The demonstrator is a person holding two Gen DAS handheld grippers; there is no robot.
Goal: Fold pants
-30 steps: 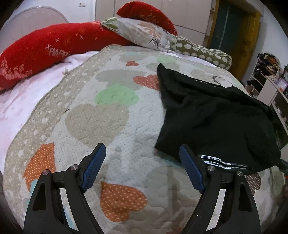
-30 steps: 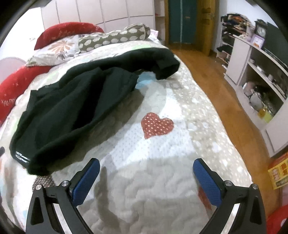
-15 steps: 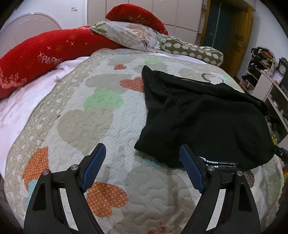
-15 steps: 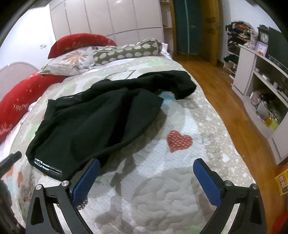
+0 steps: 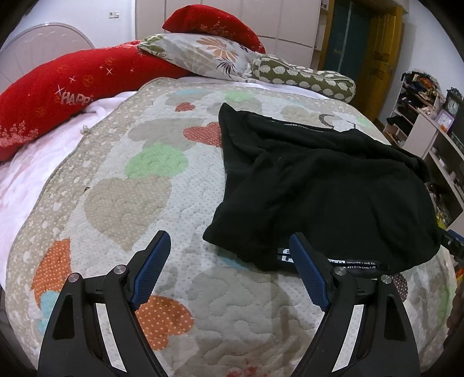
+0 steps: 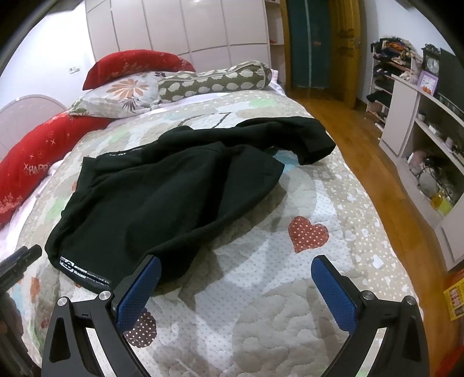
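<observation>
Black pants [image 5: 324,185] lie crumpled on a quilted heart-patterned bedspread [image 5: 139,208]; a white printed waistband label [image 5: 359,262] faces the near edge. In the right wrist view the pants [image 6: 162,200] spread across the middle, one leg [image 6: 307,139] reaching right. My left gripper [image 5: 229,246] is open just short of the pants' near left corner, its right finger against the waistband edge. My right gripper [image 6: 235,266] is open over bare quilt, its left finger beside the pants' near hem. The left gripper's tip [image 6: 26,255] shows at the left edge.
Red bolster [image 5: 58,95], floral pillow [image 5: 203,55] and spotted bolster [image 5: 301,78] lie at the bed's head. White shelving with clutter [image 6: 429,139] stands across a strip of wooden floor [image 6: 362,139] to the right. A wardrobe [image 6: 185,26] backs the bed.
Both grippers have pulled back and tilted up, so the pants sit farther out in view. Both stay open; the pants have not moved.
</observation>
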